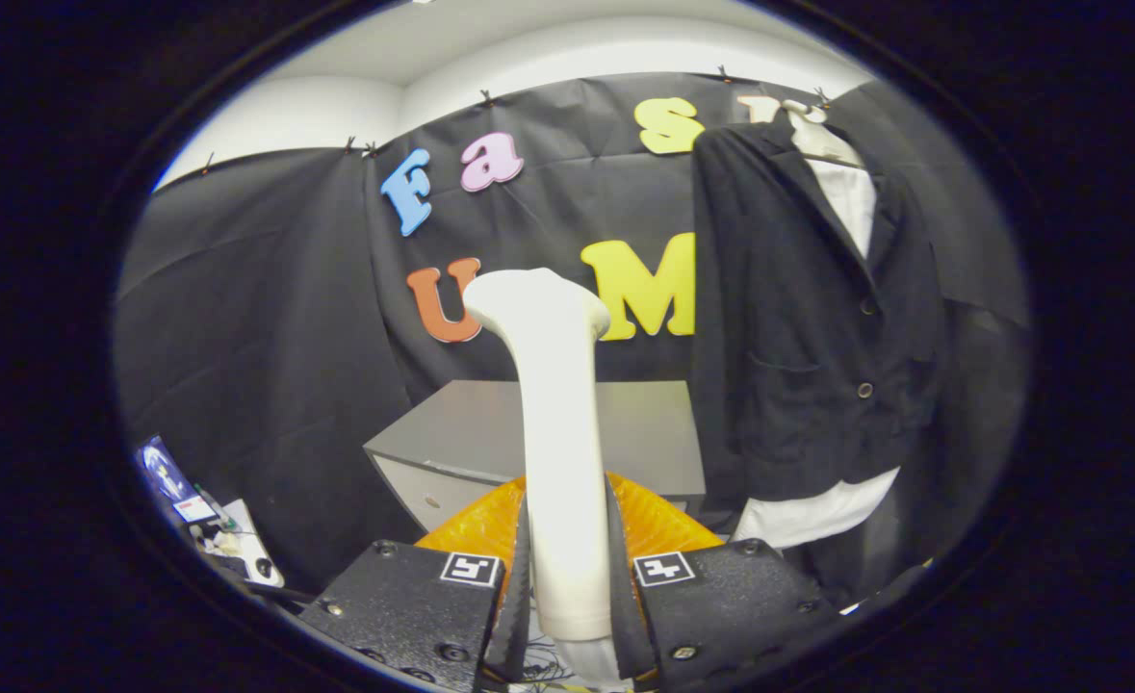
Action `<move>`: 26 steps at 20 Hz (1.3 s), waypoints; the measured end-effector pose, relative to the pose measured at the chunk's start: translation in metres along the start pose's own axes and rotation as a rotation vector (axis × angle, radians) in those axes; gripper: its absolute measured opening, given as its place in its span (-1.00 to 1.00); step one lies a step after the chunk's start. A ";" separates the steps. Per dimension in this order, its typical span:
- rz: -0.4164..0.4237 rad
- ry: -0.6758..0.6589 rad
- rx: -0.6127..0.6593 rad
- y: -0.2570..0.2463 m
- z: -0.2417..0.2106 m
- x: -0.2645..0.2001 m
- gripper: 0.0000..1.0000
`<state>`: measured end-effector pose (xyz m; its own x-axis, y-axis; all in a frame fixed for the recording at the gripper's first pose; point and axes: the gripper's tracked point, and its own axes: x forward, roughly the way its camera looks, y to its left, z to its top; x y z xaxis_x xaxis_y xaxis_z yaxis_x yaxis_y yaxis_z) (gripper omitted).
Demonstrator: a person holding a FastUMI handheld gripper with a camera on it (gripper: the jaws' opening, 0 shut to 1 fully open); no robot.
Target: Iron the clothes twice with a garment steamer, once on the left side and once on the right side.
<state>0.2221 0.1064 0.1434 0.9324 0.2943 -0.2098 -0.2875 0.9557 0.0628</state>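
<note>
My gripper (567, 568) is shut on the handle of a white garment steamer (550, 385), which stands upright between the fingers with its wide head at the top. To the right of the steamer, a dark jacket (803, 318) hangs on a hanger over a white shirt (812, 515), against the black cloth wall. The jacket is some way beyond the steamer head and apart from it.
A grey cabinet (476, 428) stands behind the steamer, left of the jacket. Low on the left lie a small screen (165, 474) and some loose items on a white surface (245, 549).
</note>
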 end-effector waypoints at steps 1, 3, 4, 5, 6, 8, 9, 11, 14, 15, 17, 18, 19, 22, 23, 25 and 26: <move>-0.023 -0.017 0.003 -0.016 0.004 -0.012 -0.25; -0.086 -0.059 0.003 -0.053 0.013 -0.036 -0.25; -0.106 -0.076 0.013 -0.069 0.018 -0.046 -0.25; -0.123 -0.090 0.025 -0.079 0.025 -0.058 -0.25; -0.142 -0.106 0.041 -0.091 0.032 -0.069 -0.25; -0.181 -0.141 0.057 -0.119 0.048 -0.086 -0.25; -0.196 -0.157 0.063 -0.132 0.057 -0.093 -0.25; -0.221 -0.193 0.082 -0.155 0.074 -0.104 -0.25; -0.249 -0.267 0.106 -0.189 0.108 -0.117 -0.25; -0.259 -0.292 0.112 -0.201 0.119 -0.119 -0.25; -0.284 -0.337 0.121 -0.222 0.143 -0.123 -0.25; -0.300 -0.360 0.124 -0.231 0.154 -0.123 -0.25; -0.315 -0.384 0.122 -0.240 0.168 -0.122 -0.25; -0.372 -0.419 0.102 -0.258 0.193 -0.109 -0.25; -0.381 -0.424 0.087 -0.258 0.200 -0.101 -0.25; -0.392 -0.434 0.048 -0.251 0.212 -0.082 -0.25; -0.399 -0.439 0.024 -0.246 0.217 -0.070 -0.25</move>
<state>0.2751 -0.1487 0.3546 0.9723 -0.1197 0.2009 0.1043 0.9909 0.0854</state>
